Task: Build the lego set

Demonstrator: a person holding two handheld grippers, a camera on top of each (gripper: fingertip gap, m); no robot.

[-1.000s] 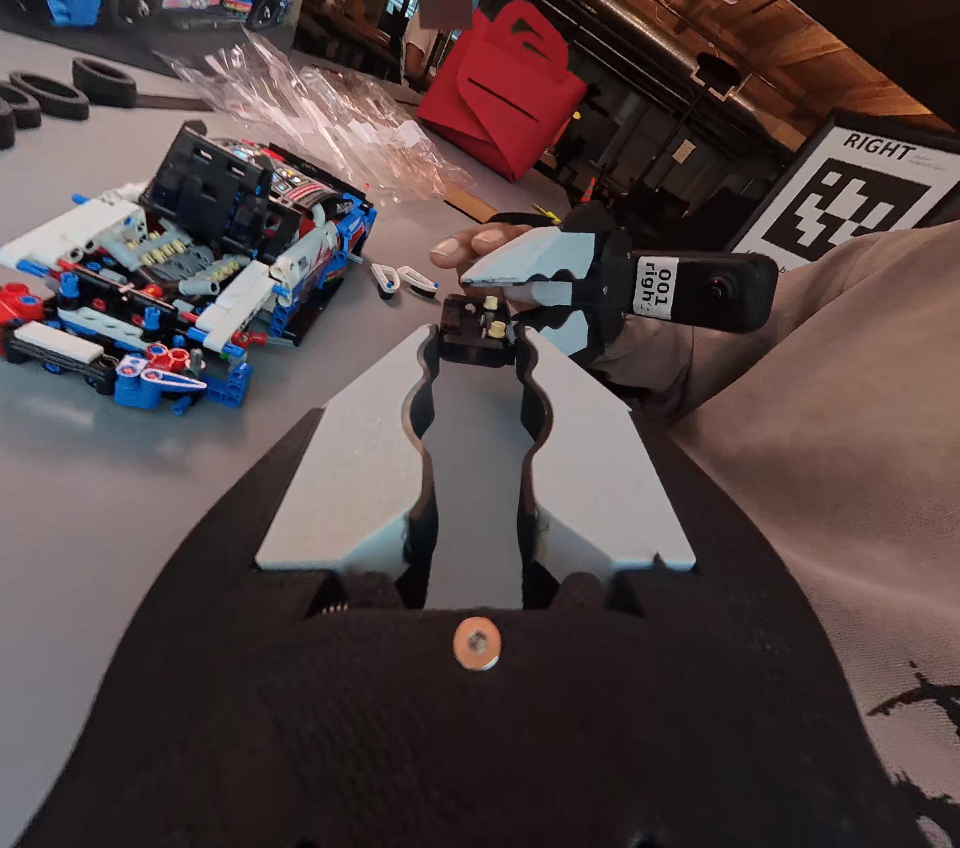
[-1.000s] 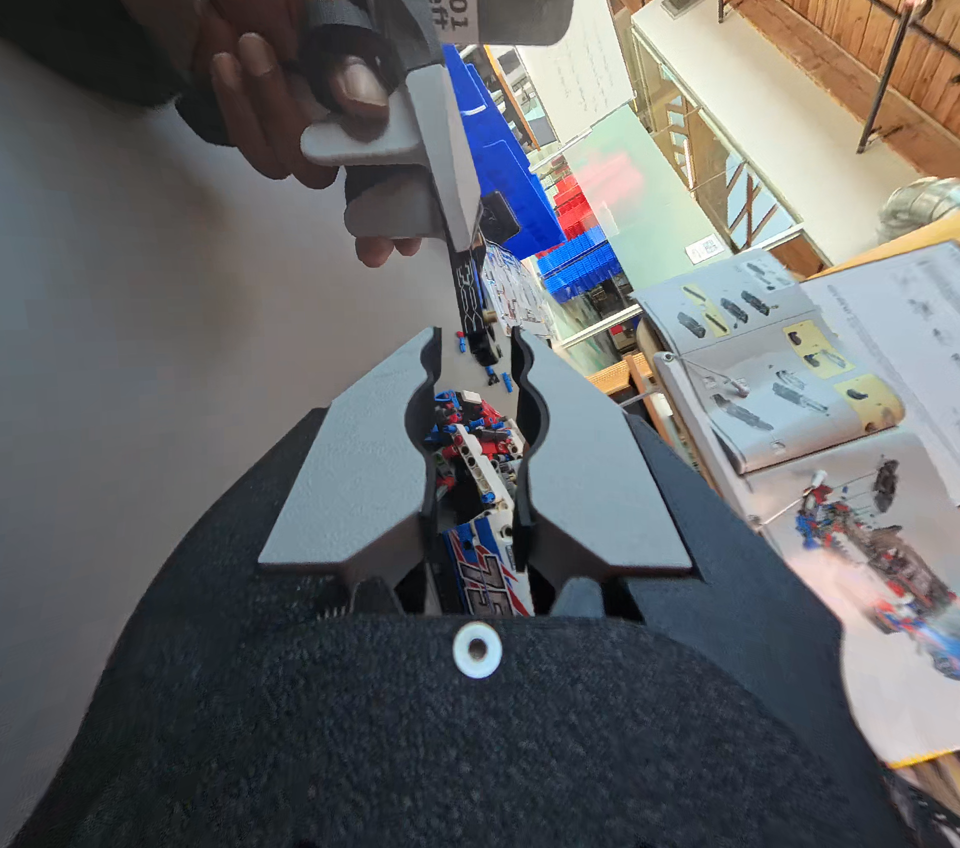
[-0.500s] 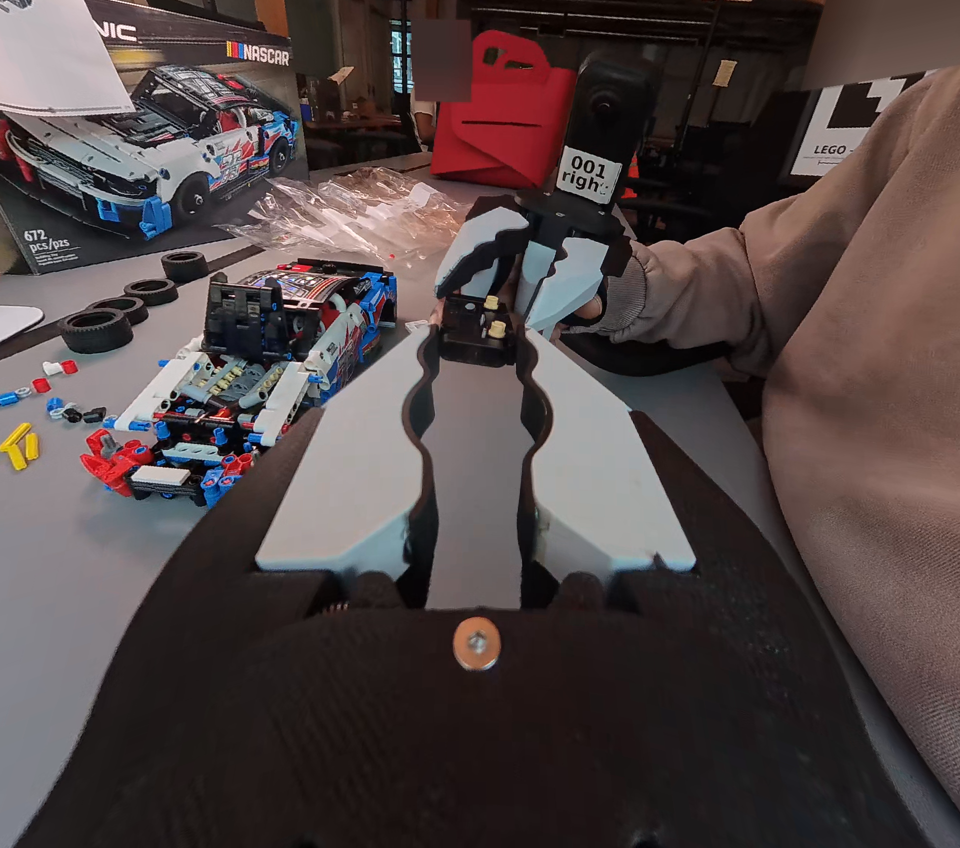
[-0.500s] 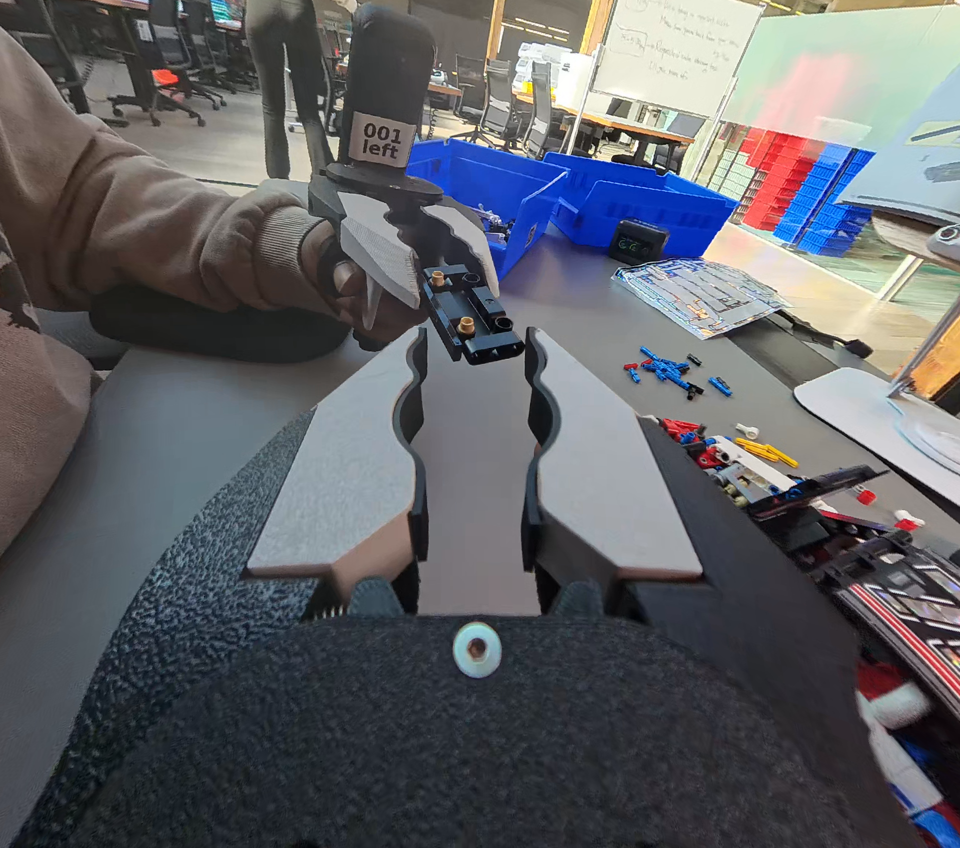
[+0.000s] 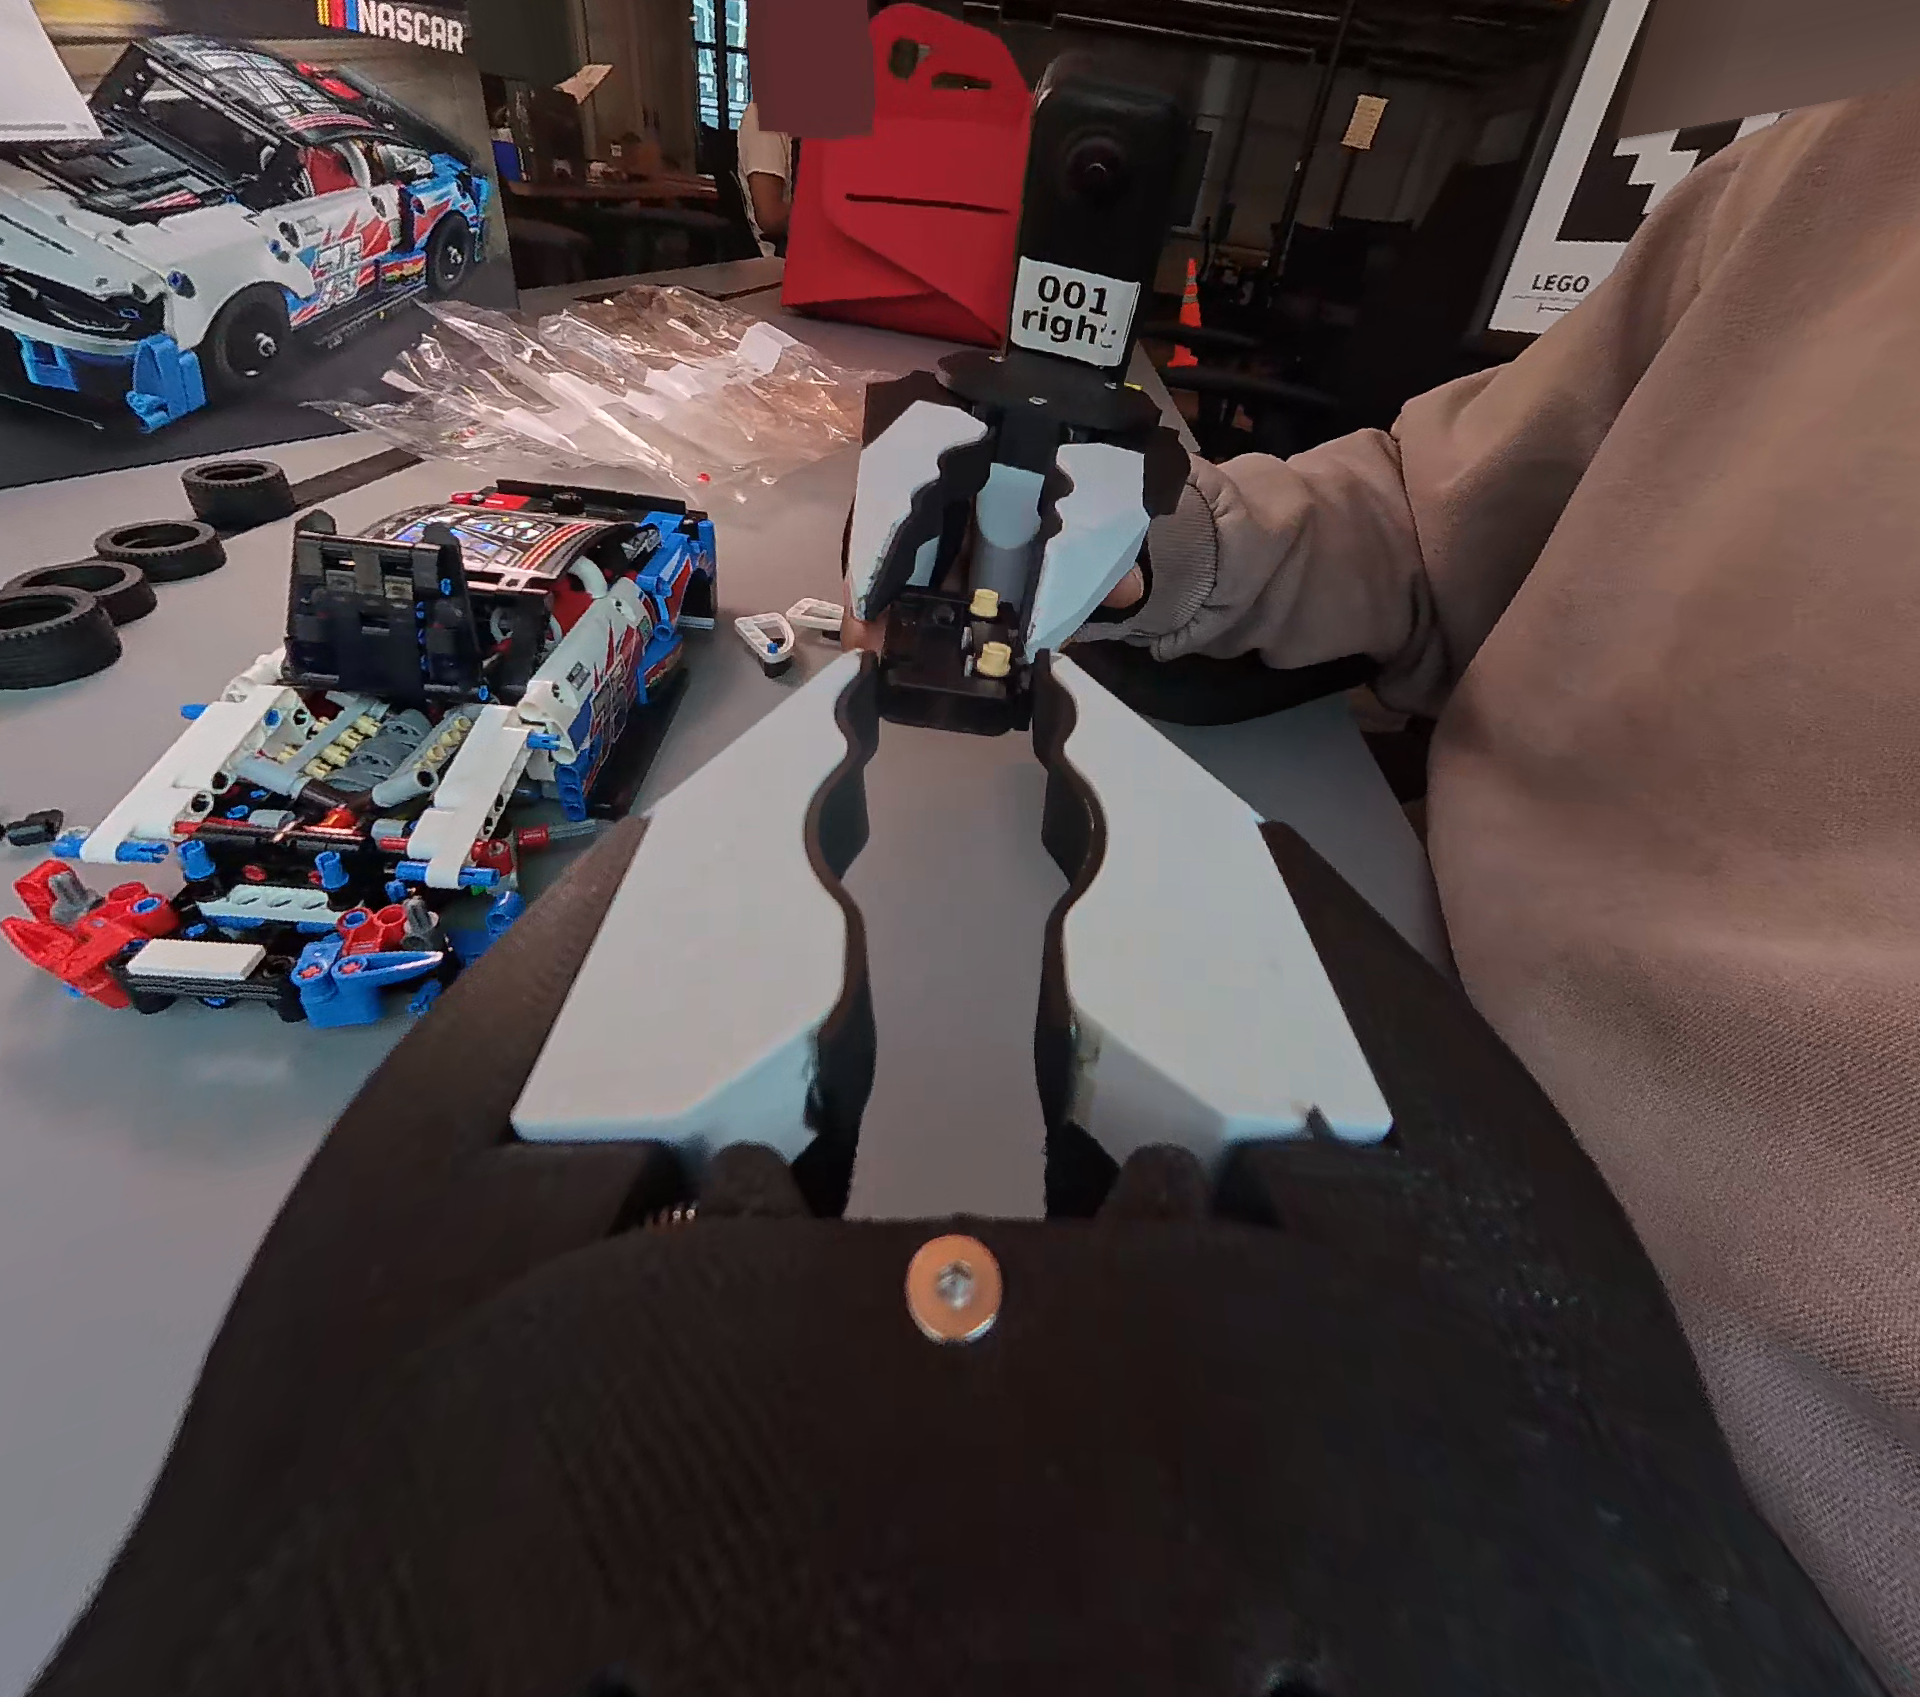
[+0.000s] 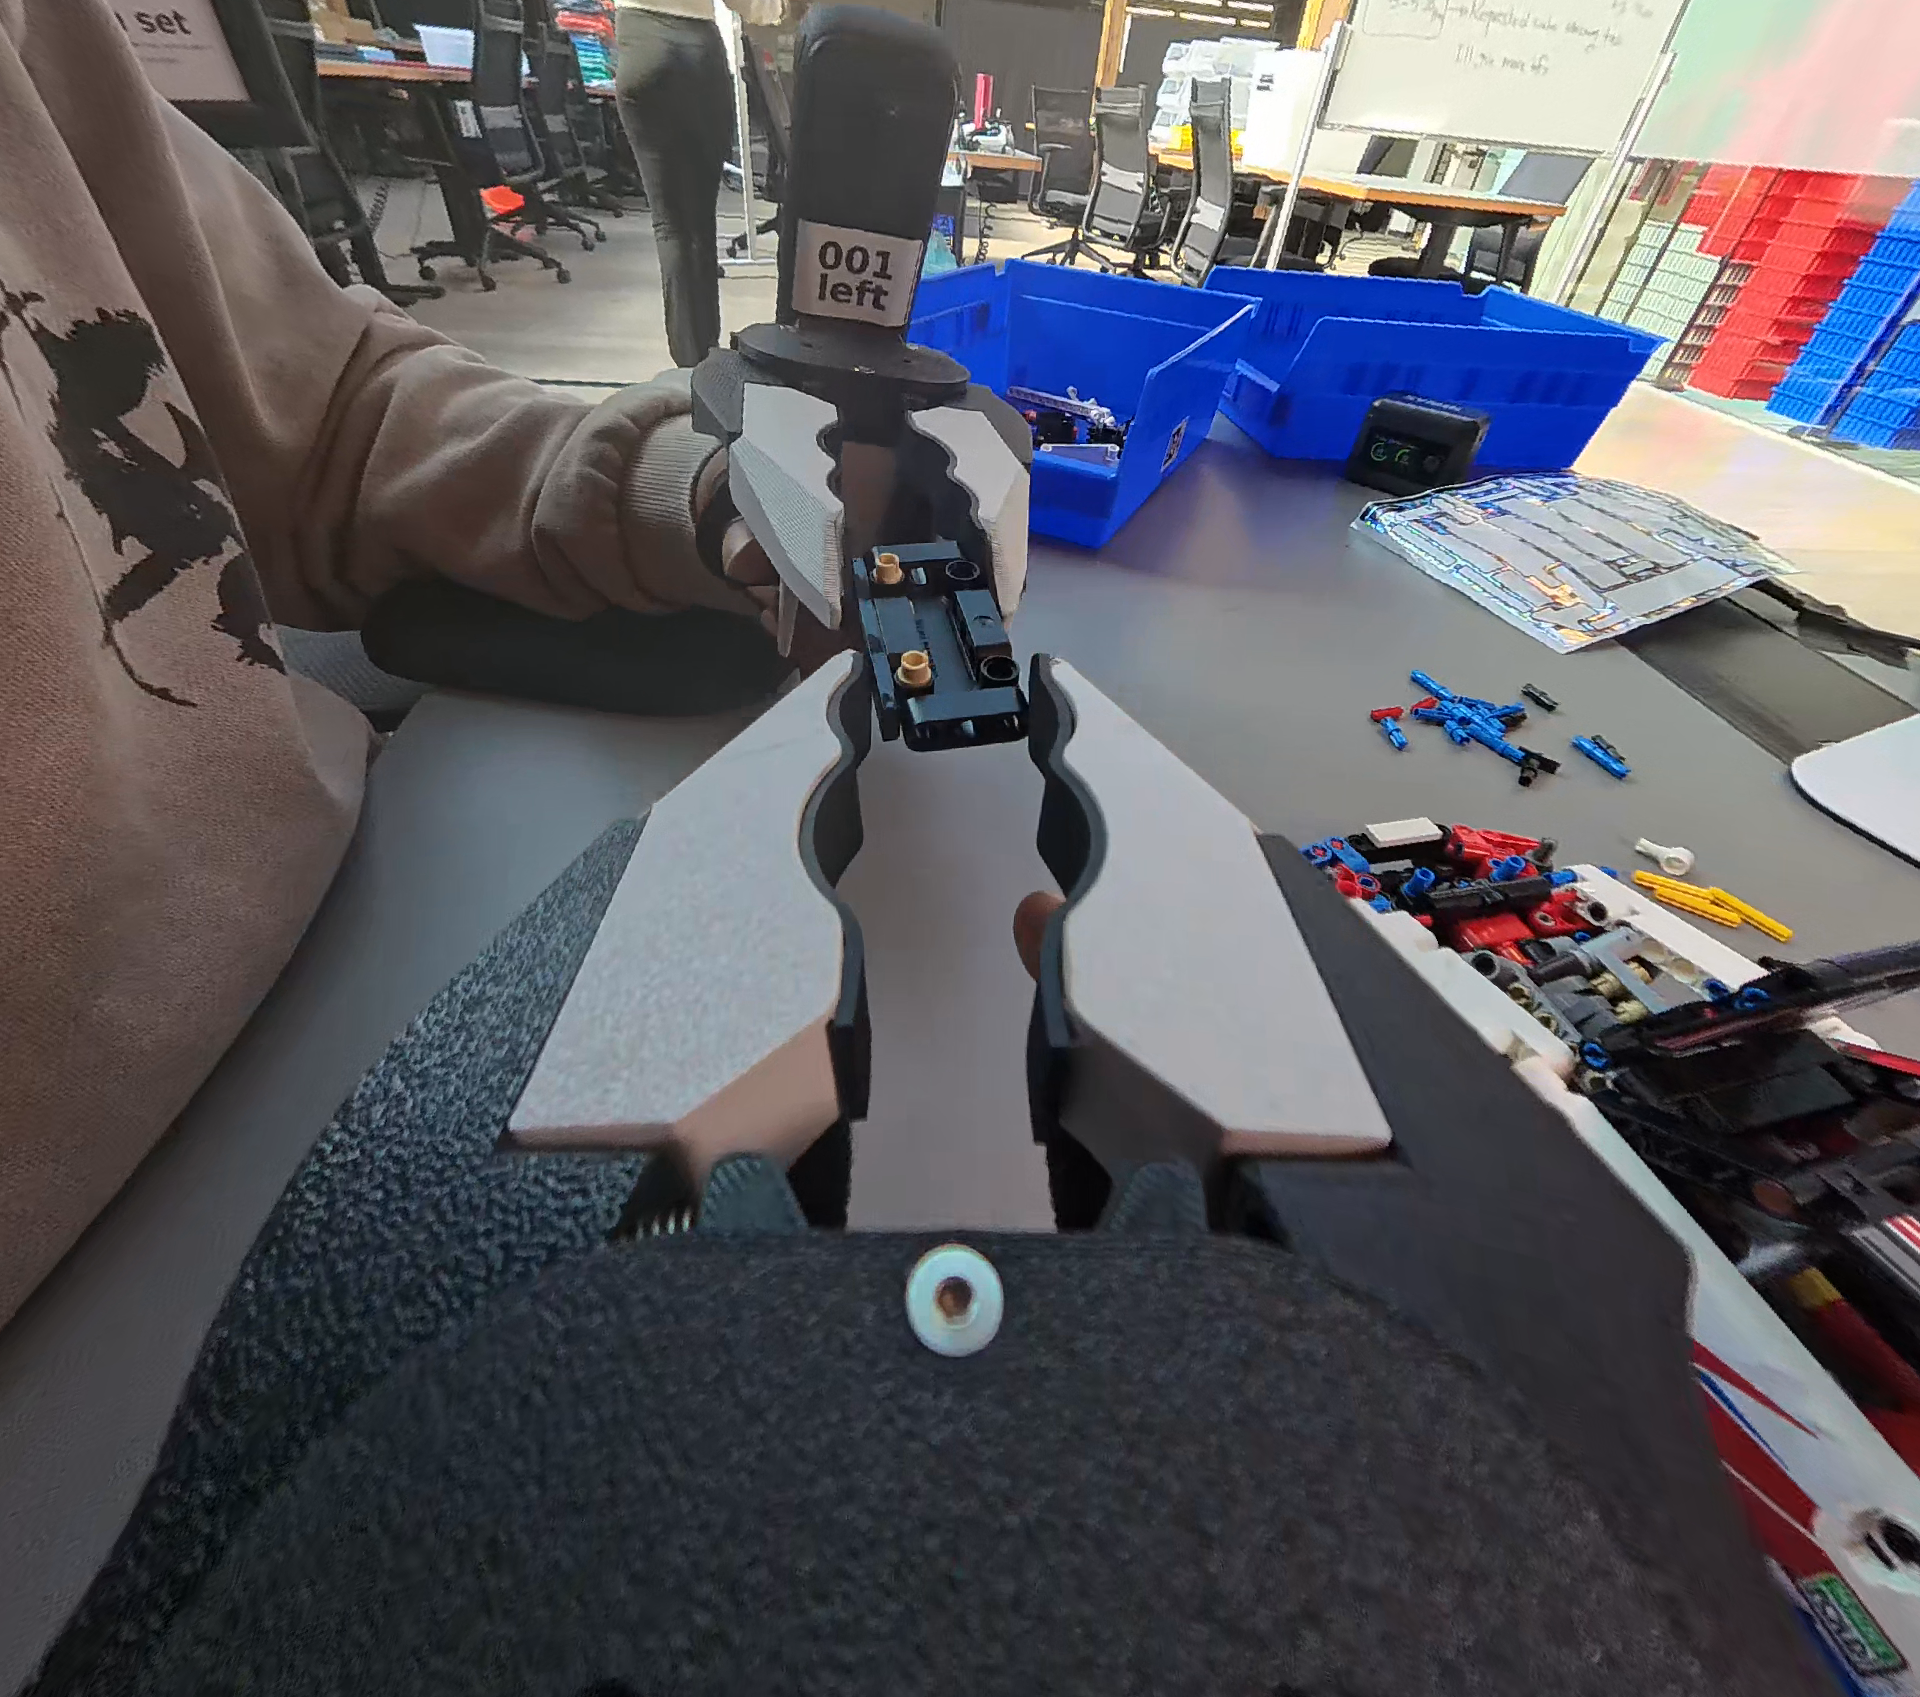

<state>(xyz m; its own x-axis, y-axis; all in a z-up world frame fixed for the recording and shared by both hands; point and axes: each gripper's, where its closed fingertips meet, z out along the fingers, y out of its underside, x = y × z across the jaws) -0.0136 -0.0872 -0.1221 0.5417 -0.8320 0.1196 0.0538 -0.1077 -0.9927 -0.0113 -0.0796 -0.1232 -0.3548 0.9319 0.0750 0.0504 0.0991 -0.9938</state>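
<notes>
Two handheld grippers face each other above a grey table [image 5: 156, 1159], with a small black lego assembly [image 6: 940, 655] between them. The assembly is a short black block carrying two tan pins.

The left gripper [image 5: 948, 671] has its fingers pinching the near end of the black lego assembly [image 5: 940, 671], which is held clear of the table. The right gripper [image 6: 943, 691] has its fingers closed in on either side of the assembly's other end, touching or nearly touching it; whether they grip it firmly cannot be told.

To the left of the assembly, in the left wrist view, a partly built lego car [image 5: 416, 712] in white, blue, red and black sits on the table. Beyond the car lie four loose black tyres [image 5: 73, 619], crumpled clear plastic bags [image 5: 613, 390] and the set's box [image 5: 229, 193], standing upright. A red bag [image 5: 904, 213] stands behind the assembly.

In the right wrist view, loose blue pins [image 6: 1475, 712] and yellow rods [image 6: 1714, 904] lie to the right of the assembly, with two blue bins [image 6: 1101, 400] farther back.
</notes>
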